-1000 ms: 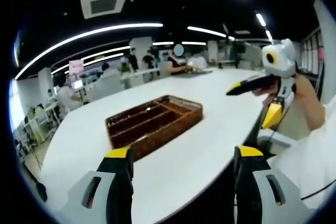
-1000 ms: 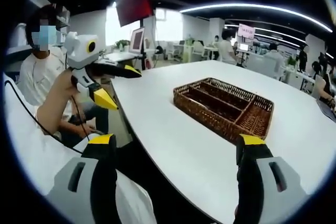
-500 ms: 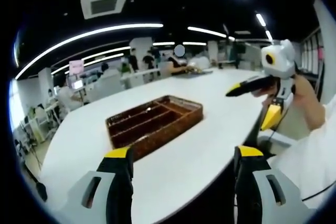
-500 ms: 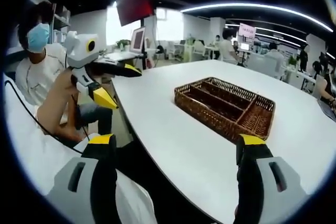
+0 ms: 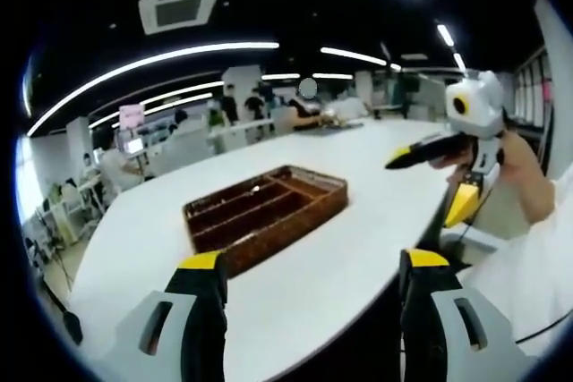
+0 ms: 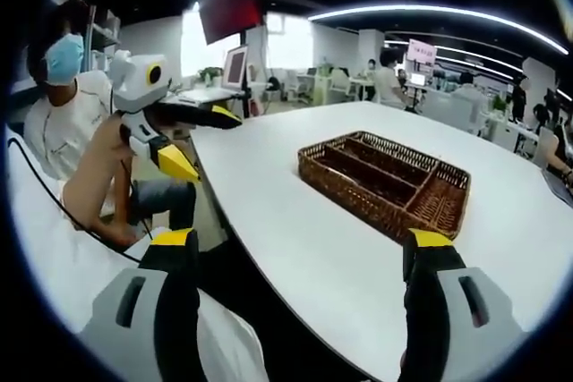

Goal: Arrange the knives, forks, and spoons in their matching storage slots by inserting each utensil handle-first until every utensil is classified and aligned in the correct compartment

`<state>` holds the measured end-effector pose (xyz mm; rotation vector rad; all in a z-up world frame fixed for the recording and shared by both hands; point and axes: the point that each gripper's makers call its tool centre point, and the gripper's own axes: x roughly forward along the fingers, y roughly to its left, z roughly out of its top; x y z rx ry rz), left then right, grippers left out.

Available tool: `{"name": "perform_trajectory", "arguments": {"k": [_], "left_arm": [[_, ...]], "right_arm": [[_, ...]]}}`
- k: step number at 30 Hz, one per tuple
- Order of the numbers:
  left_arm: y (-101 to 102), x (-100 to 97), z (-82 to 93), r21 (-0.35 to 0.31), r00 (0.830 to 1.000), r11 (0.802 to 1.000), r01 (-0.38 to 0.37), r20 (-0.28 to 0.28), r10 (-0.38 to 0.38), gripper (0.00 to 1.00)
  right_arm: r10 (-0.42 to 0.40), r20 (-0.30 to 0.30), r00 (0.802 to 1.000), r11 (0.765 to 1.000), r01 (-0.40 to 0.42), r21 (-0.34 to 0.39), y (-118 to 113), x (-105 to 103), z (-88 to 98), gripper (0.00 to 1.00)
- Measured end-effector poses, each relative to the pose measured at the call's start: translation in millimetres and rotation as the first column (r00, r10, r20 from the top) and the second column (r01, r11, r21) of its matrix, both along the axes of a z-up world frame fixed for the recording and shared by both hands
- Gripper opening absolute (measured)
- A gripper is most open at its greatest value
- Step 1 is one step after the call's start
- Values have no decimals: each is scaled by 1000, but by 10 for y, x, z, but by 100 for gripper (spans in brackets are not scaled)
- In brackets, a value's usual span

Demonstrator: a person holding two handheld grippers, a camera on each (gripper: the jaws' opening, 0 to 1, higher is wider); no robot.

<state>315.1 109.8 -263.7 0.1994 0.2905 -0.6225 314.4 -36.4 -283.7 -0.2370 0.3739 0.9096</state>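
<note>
A brown wicker tray with several long compartments lies on the white table; its compartments look empty. My left gripper is held open short of the tray, with nothing between its yellow-tipped jaws. The right gripper comes in from the right over the table's edge, jaws apart. In the right gripper view the same tray lies ahead and to the right, and my right gripper is open and holds nothing. The left gripper hangs at the left beside the table's edge, also open.
The table's curved near edge runs between the grippers and the tray. A seated person in a mask is at the left, off the table. A bare forearm holds the right gripper. Desks and people stand far behind.
Both views have shifted only slightly with the hands. The tray stays where it was, and both grippers remain open and hold nothing.
</note>
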Motion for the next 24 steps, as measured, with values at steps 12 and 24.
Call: {"name": "perform_trajectory", "arguments": {"k": [12,24], "left_arm": [[-16,44,-10,4,1000,1000,-8,-8,8,80],[-16,58,17,-11,1000,1000,-12,-7,12,83]], "right_arm": [[-22,2,1000,1000,22,9,-69,63,28,98],[-42,4,999,999,42,1,-113,118,34,98]]}}
